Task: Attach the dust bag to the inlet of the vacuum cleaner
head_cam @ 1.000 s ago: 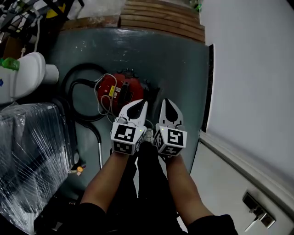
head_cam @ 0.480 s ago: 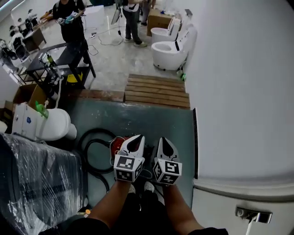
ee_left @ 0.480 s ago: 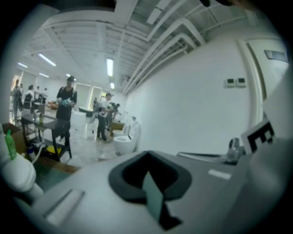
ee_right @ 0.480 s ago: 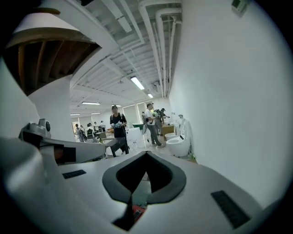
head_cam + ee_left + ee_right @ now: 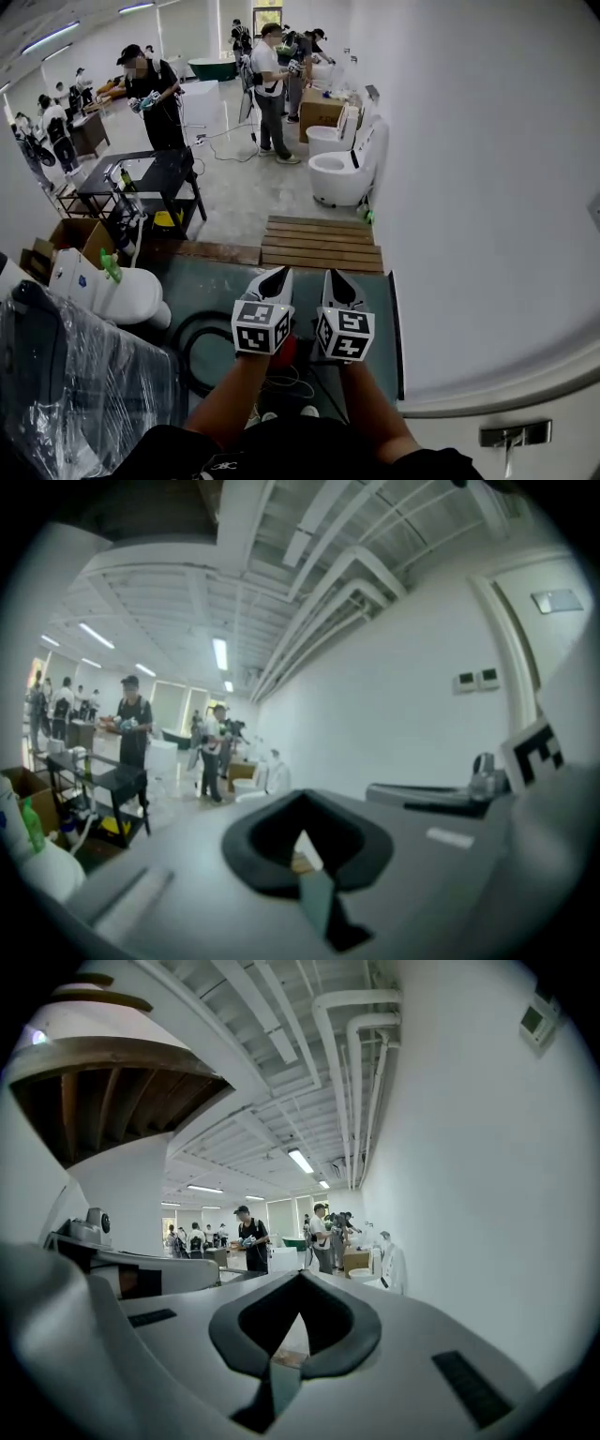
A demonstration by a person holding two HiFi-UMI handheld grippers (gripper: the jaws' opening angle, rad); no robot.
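Both grippers are held side by side in front of me, pointing forward over the floor. In the head view my left gripper and right gripper each have their jaws closed to a point, with nothing between them. The left gripper view and right gripper view look out across the room, not at the vacuum. Only a sliver of the red vacuum cleaner shows on the floor below and between the grippers, with its black hose looped to the left. No dust bag is in view.
A white toilet and a plastic-wrapped bulk stand at my left. A wooden pallet lies beyond the dark floor mat. A white wall runs along the right. Further off are more toilets, a black table and several people.
The head view has swung up from the floor to the room. The grippers stayed together and shut, and the vacuum slid down until it is mostly hidden behind them.
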